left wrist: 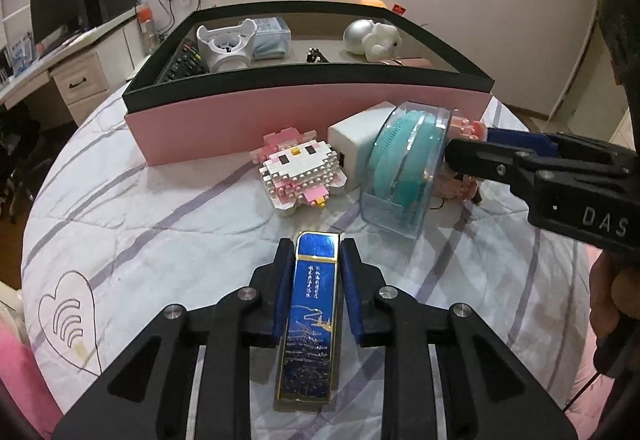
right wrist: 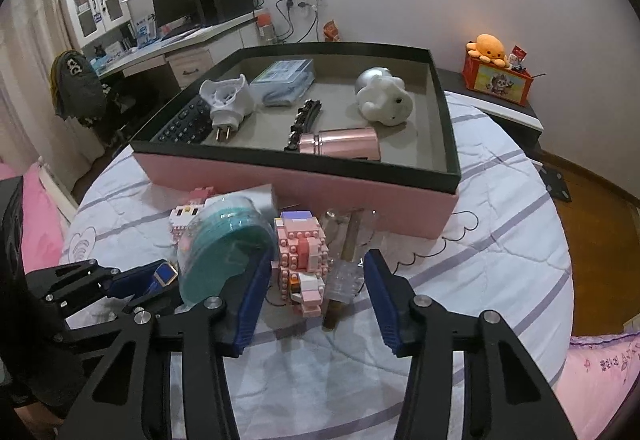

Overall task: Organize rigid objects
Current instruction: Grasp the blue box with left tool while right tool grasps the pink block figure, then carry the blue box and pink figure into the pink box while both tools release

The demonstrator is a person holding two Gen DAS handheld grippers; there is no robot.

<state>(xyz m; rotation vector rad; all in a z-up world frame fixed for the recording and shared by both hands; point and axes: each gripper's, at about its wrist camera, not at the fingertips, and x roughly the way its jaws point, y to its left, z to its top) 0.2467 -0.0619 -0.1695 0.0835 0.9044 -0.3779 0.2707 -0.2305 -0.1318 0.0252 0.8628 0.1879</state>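
Note:
My left gripper [left wrist: 316,252] is shut on a long blue and gold box [left wrist: 310,316], held just over the bedspread. Ahead lie a pink-white brick cat figure [left wrist: 300,170], a white charger block [left wrist: 352,144] and a clear case with a teal round pad [left wrist: 404,168]. My right gripper [right wrist: 318,276] is open, its fingers on either side of a pink brick figure [right wrist: 302,256] and a clear-handled brush [right wrist: 346,272]. The right gripper also shows in the left wrist view [left wrist: 464,154], beside the teal case. The pink box with a black rim [right wrist: 296,184] stands behind them.
The box holds a white plug adapter [right wrist: 228,96], a remote [right wrist: 184,124], a tissue pack [right wrist: 284,80], a black chain [right wrist: 302,120], a pink cylinder [right wrist: 340,146] and a white-silver toy [right wrist: 382,96]. A desk with a monitor [right wrist: 172,6] stands at the left, a nightstand [right wrist: 496,96] at the right.

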